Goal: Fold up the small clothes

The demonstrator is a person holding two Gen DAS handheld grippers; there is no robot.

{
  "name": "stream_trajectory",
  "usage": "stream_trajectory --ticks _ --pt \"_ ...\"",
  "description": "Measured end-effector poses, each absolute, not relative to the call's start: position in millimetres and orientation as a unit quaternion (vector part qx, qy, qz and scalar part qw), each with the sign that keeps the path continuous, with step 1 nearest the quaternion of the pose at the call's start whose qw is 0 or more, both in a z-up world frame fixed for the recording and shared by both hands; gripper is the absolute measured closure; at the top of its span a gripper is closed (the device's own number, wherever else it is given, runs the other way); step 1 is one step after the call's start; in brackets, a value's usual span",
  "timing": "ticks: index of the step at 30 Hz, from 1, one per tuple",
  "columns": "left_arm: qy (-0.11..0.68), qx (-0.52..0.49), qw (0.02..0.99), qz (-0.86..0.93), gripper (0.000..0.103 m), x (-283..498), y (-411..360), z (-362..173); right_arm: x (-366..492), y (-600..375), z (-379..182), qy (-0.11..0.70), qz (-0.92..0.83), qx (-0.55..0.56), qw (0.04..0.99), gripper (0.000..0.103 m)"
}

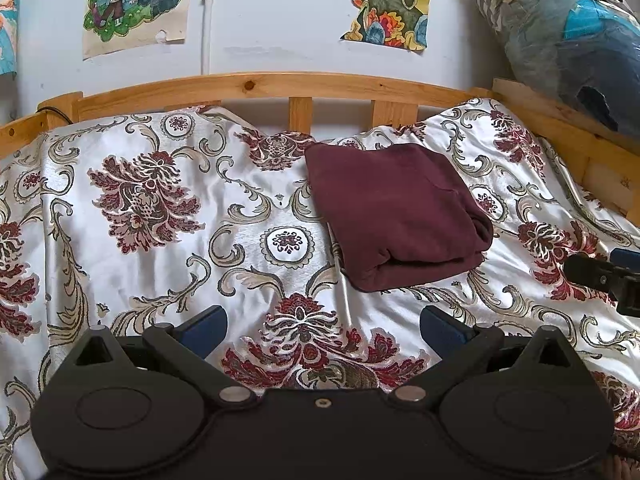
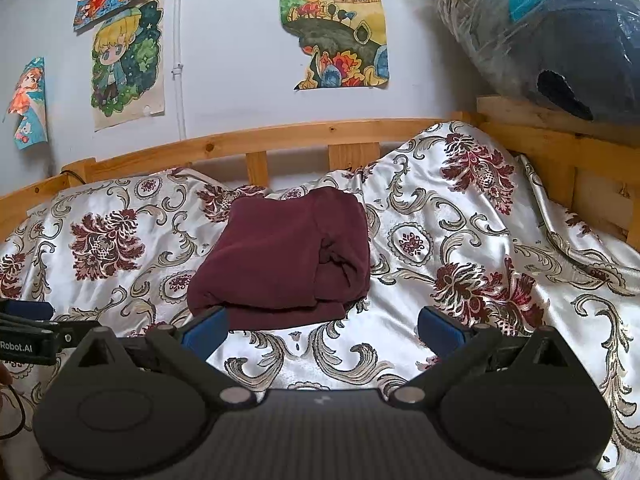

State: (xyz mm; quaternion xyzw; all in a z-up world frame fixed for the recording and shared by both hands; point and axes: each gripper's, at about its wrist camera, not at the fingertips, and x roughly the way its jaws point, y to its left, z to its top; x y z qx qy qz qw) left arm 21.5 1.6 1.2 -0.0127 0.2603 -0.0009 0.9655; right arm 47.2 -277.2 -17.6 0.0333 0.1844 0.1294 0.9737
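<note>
Cartoon drawings (image 2: pixel 128 62) hung upper left on the wall above a wooden bed rail (image 2: pixel 280 136). A folded maroon garment (image 2: pixel 284 264) lay mid-frame on the floral satin bedspread (image 2: pixel 480 248). Left gripper (image 1: pixel 323 330) and right gripper (image 2: pixel 323 330) both gaped wide, empty. A plastic-wrapped bundle (image 2: pixel 560 40) was cut off upper right.

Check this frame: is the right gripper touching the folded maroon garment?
Cannot tell. In the right wrist view the right gripper is open, but one blue finger pad overlaps the maroon garment's near edge, with no clear gap or contact.
</note>
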Motion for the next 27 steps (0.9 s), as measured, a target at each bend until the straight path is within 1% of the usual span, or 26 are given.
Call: stream_trajectory --ticks 7,27 --pt "0.303 0.043 0.952 0.031 0.001 28 -5 0 47 -277 -17 0.187 0.129 0.033 0.973 0.000" --pt "0.302 0.052 0.952 0.028 0.001 25 -8 0 50 -277 -20 0.204 0.126 0.039 0.970 0.000"
